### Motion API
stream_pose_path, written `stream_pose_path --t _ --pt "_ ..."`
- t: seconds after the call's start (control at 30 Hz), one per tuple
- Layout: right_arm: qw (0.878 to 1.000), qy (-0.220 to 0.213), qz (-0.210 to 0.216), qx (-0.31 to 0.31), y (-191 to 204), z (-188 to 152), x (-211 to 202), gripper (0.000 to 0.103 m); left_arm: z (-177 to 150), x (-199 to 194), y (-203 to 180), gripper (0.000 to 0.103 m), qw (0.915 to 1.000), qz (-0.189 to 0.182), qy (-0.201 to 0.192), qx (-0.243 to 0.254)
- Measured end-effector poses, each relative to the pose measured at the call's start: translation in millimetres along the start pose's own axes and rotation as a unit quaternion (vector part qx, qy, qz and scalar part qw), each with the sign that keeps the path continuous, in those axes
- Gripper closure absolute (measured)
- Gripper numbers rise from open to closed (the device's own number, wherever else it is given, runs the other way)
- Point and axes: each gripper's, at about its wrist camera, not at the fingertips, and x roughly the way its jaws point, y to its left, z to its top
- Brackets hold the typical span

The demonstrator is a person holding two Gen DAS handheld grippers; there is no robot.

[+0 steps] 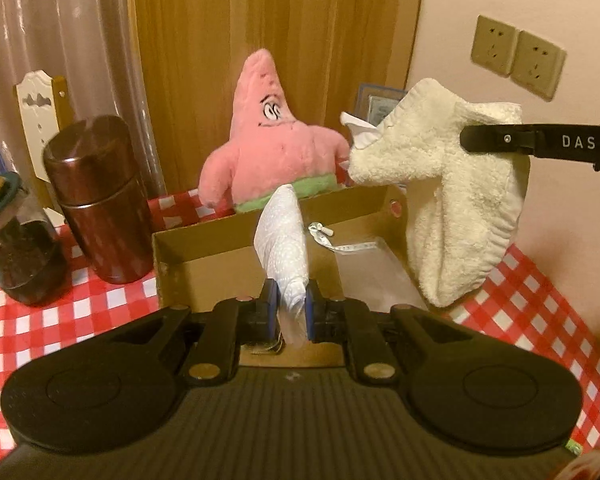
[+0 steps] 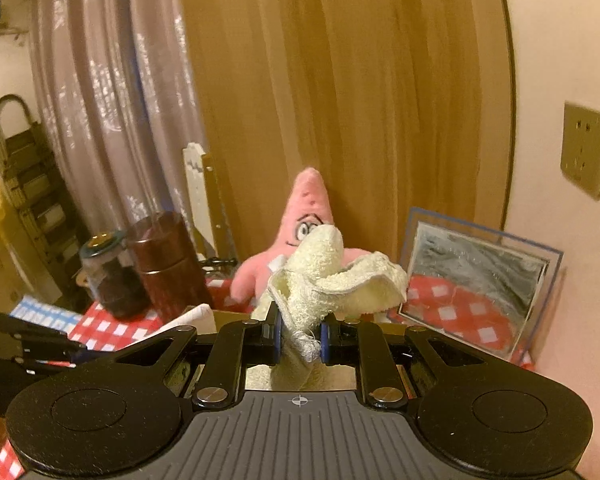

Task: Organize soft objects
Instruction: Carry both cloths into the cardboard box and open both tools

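My left gripper [image 1: 291,304] is shut on a white paper tissue [image 1: 282,236] and holds it upright over an open cardboard box [image 1: 204,256]. My right gripper [image 2: 300,340] is shut on a cream terry towel [image 2: 332,276]. In the left wrist view the towel [image 1: 440,192] hangs above the box's right side, with the right gripper's black arm [image 1: 540,142] across it. A pink starfish plush [image 1: 268,144] stands behind the box against the wooden panel. It also shows in the right wrist view [image 2: 308,216], partly hidden by the towel.
A brown canister [image 1: 100,200] and a glass jar of dark contents [image 1: 16,248] stand left of the box on the red-checked tablecloth [image 1: 80,316]. A measuring tape [image 1: 340,240] lies in the box. A framed mirror [image 2: 476,280] leans on the right wall under sockets [image 1: 516,56].
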Motion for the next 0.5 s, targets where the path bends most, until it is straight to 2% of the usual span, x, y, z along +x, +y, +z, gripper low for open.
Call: stream_pose_path --t 0.2,0.27,0.33,0.5 --pt "1.000 0.019 -0.019 0.010 -15 -11 35 0.085 5 35 -2 0.090 0.9999 -0.002 0.011 0.003" --pt "0.999 0.026 -0.020 0.012 -19 -17 43 0.085 5 45 -5 0.085 0.9999 -0.004 0.011 0.005" --pt "0.999 0.033 -0.020 0.013 -20 -22 51 0.085 4 55 -8 0.071 0.9998 -0.008 0.019 0.000" --pt "0.999 0.050 -0.015 0.013 -21 -32 62 0.085 2 60 -10 0.068 0.9997 -0.010 0.021 0.005"
